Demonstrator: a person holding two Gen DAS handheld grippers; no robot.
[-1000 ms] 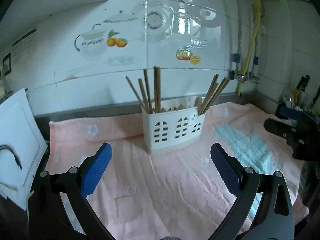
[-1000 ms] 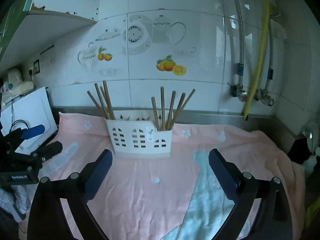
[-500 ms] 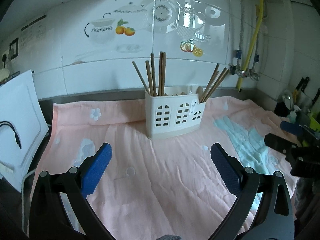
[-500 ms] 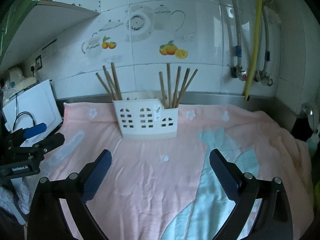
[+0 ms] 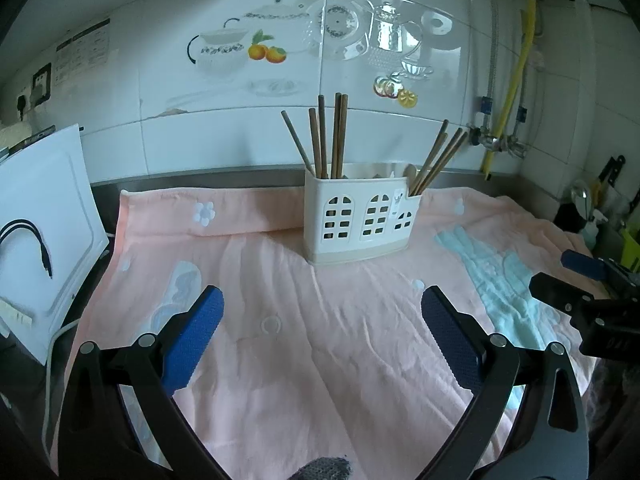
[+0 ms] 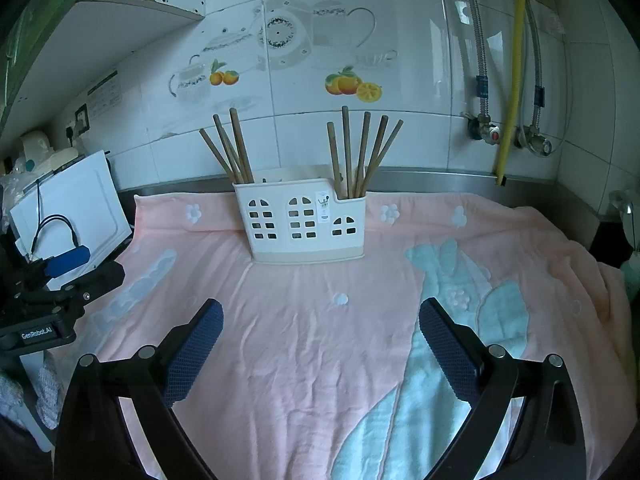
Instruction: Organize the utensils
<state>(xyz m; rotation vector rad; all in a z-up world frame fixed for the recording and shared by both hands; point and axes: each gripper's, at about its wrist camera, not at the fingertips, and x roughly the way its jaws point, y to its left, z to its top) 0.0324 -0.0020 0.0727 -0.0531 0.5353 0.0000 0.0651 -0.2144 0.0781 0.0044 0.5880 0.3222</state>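
Both grippers hang empty over the towel-covered surface. My left gripper [image 5: 322, 312] has its blue-padded fingers [image 5: 194, 334] spread wide apart with nothing between them, and my right gripper [image 6: 320, 324] is spread just as wide, also holding nothing. Each shows up in the other's view: the right one at the right edge of the left wrist view, the left one at the left edge of the right wrist view.

Toward the back edge of the surface, roughly midway along it, stands the white utensil holder [image 6: 304, 224], upright on the pink towel [image 6: 304, 344], its front wall pierced with little arched window cut-outs. It has compartments side by side. A bunch of brown chopsticks [image 6: 230, 148] leans in the left end compartment, and a second bunch of chopsticks [image 6: 360, 152] fans out of the right end compartment. What sits in the middle section I cannot make out, apart from a pale rounded tip that the left wrist view shows beside the right bunch. The holder is well apart from both grippers.

A white board [image 5: 44, 232] with a black cable [image 5: 28, 236] on it leans at the left edge of the surface. On the tiled wall [image 6: 420, 140] behind, near the back right corner, a yellow hose [image 6: 510, 92] runs down past metal valves.
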